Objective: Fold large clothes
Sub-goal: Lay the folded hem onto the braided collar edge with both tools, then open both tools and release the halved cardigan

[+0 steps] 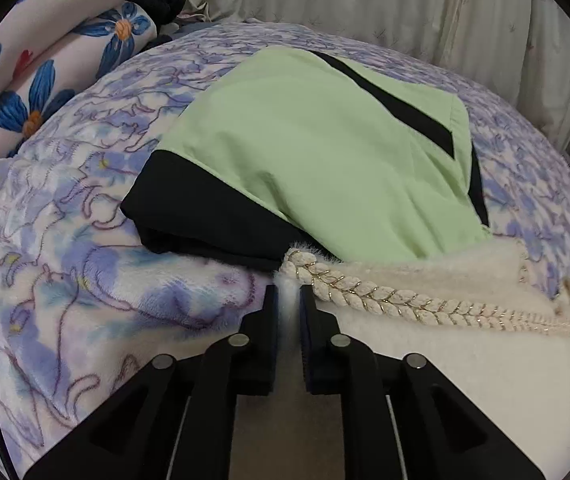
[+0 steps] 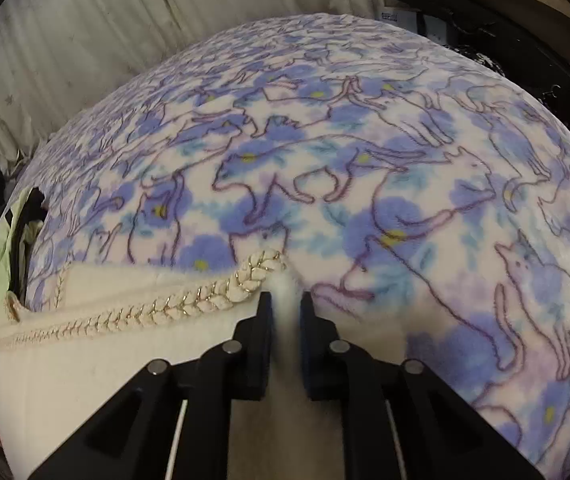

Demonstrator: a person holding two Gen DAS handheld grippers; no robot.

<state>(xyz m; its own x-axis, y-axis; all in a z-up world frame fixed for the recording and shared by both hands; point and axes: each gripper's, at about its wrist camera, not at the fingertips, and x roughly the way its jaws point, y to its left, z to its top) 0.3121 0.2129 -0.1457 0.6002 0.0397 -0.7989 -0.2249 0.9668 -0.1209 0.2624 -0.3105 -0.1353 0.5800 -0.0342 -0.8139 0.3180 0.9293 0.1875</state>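
The cream fuzzy garment [image 1: 465,360] lies on the bed blanket [image 1: 65,280] by its near edge; left gripper [image 1: 287,300] and right gripper [image 2: 287,304] each pinch a braided-trim corner; soft, light, limp fabric, best held at corners

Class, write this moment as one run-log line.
left gripper: shut on cream garment | right gripper: shut on cream garment | green garment: folded on blanket

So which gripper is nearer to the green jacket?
Left. The left gripper pinches the white garment right below the green jacket. The right gripper pinches its other end, far from the jacket.
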